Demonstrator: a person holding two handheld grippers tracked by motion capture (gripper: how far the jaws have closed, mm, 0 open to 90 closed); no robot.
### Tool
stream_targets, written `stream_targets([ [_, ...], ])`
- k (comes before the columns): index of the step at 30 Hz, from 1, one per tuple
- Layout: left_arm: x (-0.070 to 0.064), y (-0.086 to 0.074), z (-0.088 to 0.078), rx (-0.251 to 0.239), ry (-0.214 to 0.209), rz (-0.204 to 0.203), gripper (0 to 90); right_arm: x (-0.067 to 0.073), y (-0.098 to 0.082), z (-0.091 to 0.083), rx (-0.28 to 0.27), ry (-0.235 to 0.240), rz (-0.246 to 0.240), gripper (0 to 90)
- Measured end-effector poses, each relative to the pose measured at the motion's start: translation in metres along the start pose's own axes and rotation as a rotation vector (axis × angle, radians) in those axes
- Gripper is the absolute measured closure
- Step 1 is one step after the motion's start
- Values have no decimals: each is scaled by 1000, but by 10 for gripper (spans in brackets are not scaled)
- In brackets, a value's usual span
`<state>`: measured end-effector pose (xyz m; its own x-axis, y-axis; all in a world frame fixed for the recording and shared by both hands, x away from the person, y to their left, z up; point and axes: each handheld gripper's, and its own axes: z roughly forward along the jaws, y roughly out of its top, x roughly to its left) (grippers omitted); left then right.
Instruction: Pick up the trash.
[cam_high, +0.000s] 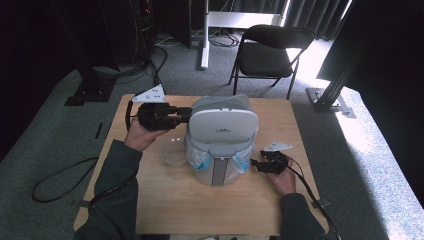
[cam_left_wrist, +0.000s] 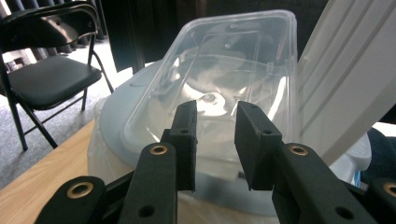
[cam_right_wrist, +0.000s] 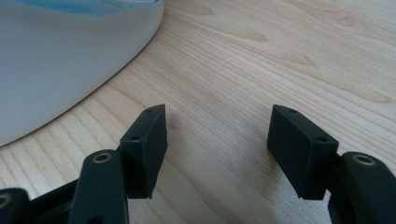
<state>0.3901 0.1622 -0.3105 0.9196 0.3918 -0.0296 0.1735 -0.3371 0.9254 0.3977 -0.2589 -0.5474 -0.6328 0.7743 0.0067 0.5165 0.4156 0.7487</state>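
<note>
A white bin (cam_high: 220, 172) with a pale bag liner stands mid-table, and its white lid (cam_high: 223, 125) is tilted up. In the left gripper view a clear plastic tub (cam_left_wrist: 224, 60) leans in the bin's mouth on the grey rim (cam_left_wrist: 112, 116), beside the raised lid (cam_left_wrist: 345, 79). My left gripper (cam_high: 187, 114) is held at the bin's upper left and points at the tub. Its jaws (cam_left_wrist: 215, 109) stand apart just in front of the tub's near edge, not pressing it. My right gripper (cam_high: 261, 164) rests low on the table, right of the bin (cam_right_wrist: 56, 60). It is open (cam_right_wrist: 217, 116) over bare wood.
Another clear plastic dish (cam_high: 172, 156) lies on the table at the bin's front left. A black folding chair (cam_high: 270, 50) stands on the carpet behind the table. Cables trail from both grippers off the table's front edge.
</note>
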Motion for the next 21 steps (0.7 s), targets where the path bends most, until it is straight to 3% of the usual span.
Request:
stream_targets([
  [9, 4, -14, -1, 13, 7, -30, 674, 0, 0, 0, 0, -1, -1, 369],
  [21, 5, -19, 2, 34, 7, -39, 705, 0, 0, 0, 0, -1, -1, 369],
])
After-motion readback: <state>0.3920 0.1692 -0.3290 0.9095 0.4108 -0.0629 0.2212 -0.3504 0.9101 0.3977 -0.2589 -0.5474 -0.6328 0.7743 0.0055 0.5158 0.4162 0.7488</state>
